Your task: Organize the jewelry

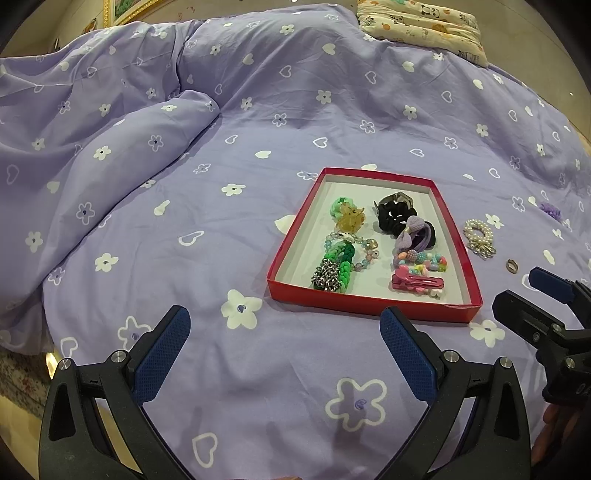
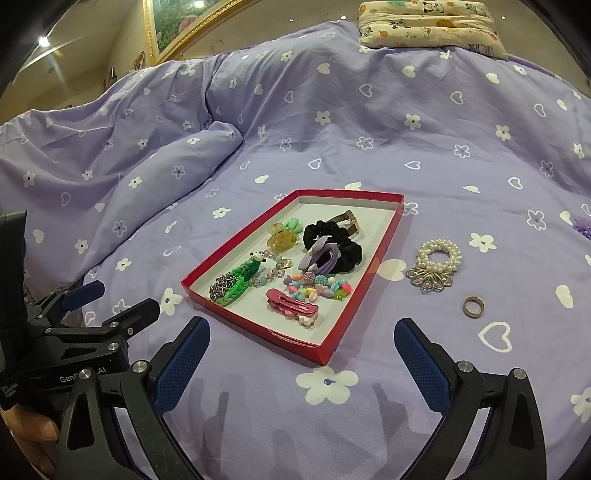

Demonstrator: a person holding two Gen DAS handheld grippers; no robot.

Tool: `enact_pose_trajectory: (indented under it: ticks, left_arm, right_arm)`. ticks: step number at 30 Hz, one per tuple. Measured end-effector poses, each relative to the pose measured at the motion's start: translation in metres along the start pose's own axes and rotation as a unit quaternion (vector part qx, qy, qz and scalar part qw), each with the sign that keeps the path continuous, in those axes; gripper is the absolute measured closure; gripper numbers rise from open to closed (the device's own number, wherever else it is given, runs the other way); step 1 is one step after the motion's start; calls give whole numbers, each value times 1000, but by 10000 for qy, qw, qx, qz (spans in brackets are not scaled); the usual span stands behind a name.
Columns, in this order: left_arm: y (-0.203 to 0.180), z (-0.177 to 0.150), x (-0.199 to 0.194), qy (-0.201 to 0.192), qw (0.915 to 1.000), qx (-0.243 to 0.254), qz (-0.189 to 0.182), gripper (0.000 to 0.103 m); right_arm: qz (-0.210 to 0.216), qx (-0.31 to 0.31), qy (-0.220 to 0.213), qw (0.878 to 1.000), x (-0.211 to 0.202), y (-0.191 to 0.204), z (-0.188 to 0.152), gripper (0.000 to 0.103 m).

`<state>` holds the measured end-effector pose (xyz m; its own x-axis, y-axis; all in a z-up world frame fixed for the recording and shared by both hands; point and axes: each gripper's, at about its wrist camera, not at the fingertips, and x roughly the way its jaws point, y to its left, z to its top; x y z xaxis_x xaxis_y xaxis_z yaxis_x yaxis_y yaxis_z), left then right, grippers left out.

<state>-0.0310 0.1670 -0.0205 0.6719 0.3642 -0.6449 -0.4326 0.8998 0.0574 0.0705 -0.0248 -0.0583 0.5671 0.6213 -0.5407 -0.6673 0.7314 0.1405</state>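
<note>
1. Purple bedding with white flowers and hearts covers the bed (image 2: 332,122); a patterned pillow (image 2: 424,26) lies at the far end.
2. On the bed sits a shallow red tray (image 2: 207,295). It already holds scrunchies, bead bracelets, clips and a green braided band.
3. Three pieces are outside the tray, all to its right: a pearl bracelet (image 2: 437,264) just beside it, a small ring (image 2: 473,306) nearer and further right, and a purple piece (image 2: 583,226) well apart at the right edge, too blurred to name.
4. The right claw (image 2: 303,365) hangs over the bed near the tray's near corner, fingers wide apart, holding nothing.
5. The left claw (image 1: 286,354) is also spread and empty, to the left of the tray's near edge.
6. The loose pieces lie forward and to the right of the right claw, so I judge the right hand is nearer to them. The ring seems the closest one.
7. The ring lies flat, so a grip across its rim may slip.
</note>
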Motion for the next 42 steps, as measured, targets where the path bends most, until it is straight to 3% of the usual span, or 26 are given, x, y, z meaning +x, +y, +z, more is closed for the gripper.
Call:
enact_pose_trajectory:
  ticks: [42]
  left_arm:
    - [0,-2,1,-17,10000,16,9,0]
  right_arm:
    - [39,7,20,10000,-2,-2,1,2]
